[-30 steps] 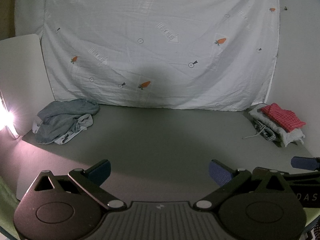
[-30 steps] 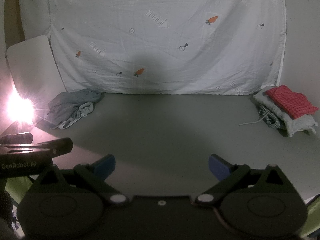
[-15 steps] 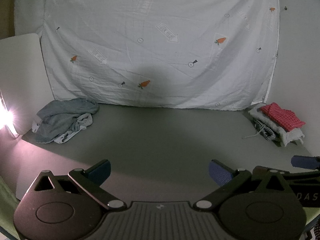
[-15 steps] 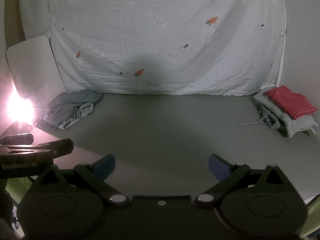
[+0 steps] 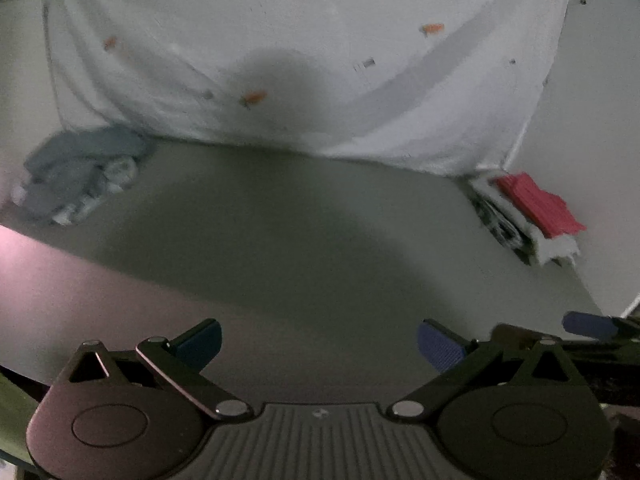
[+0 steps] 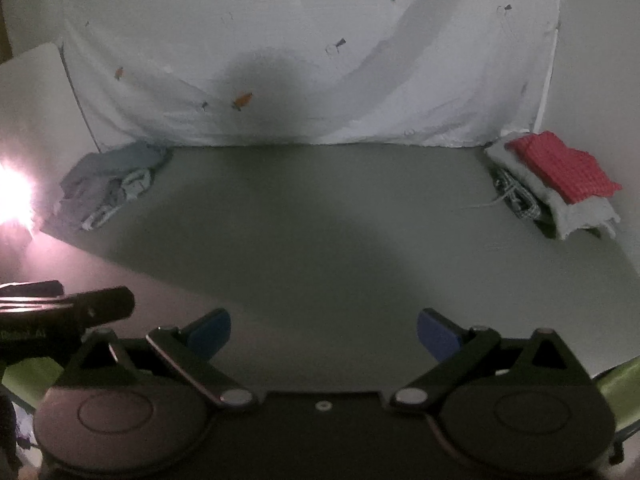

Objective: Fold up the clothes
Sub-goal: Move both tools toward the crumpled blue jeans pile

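Grippers: left gripper (image 5: 319, 343) and right gripper (image 6: 323, 333) both spread wide, holding nothing, over the near edge of the grey table (image 6: 320, 220). Crumpled grey-blue clothes (image 6: 110, 182) at far-left corner. Folded stack (image 6: 556, 182), red on top, at far-right corner. Carrot-print sheet (image 6: 300, 40) behind.

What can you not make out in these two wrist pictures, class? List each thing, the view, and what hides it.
1. Crumpled grey-blue clothes, left wrist view: motion blur hides how many garments there are.
2. Folded stack, right wrist view: the red checked piece covers the layers beneath.
3. Sheet prints, left wrist view: smeared by blur.
4. Table far left, right wrist view: washed out by lamp glare.
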A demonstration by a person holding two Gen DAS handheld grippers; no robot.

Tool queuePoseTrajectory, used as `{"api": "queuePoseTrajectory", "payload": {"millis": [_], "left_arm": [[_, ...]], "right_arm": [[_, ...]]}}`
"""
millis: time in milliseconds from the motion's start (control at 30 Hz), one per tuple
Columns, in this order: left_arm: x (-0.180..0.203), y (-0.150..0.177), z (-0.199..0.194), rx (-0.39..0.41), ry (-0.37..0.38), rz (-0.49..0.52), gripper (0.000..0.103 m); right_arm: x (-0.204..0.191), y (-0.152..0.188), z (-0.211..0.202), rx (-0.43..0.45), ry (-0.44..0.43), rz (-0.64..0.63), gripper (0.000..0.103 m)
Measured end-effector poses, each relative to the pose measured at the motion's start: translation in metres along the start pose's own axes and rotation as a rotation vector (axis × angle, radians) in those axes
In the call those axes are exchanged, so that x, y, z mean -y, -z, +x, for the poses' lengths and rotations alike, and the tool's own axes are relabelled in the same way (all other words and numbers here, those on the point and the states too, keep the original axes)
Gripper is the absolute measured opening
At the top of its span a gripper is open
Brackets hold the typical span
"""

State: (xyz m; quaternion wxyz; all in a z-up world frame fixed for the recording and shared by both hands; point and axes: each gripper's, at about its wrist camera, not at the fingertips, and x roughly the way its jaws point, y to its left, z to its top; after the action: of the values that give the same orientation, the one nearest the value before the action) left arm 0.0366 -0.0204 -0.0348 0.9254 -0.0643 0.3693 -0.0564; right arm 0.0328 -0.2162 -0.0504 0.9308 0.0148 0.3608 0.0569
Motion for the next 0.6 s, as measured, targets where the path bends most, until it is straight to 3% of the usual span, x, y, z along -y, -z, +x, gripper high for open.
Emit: {"api": "queuePoseTrajectory", "payload": {"millis": [133, 267, 433, 600], "left_arm": [[0.010, -0.006, 0.022, -0.059, 0.019, -0.005, 0.103], [-0.015, -0.038, 0.056, -0.131, 0.029, -0.044, 0.103], [-0.029, -0.074, 0.078, -0.182, -0.034, -0.103, 0.103], [-0.060, -0.107, 0.099, -0.179, -0.058, -0.228, 0.102]], "right_arm": [[0.011, -0.013, 0.025, -0.027, 0.008, 0.010, 0.101], [0.021, -0.034, 0.057, -0.058, -0.003, 0.021, 0.101], [0.022, -0.079, 0.103, -0.085, -0.090, 0.049, 0.097], [0.011, -0.118, 0.135, 0.017, -0.164, 0.005, 0.089]]}}
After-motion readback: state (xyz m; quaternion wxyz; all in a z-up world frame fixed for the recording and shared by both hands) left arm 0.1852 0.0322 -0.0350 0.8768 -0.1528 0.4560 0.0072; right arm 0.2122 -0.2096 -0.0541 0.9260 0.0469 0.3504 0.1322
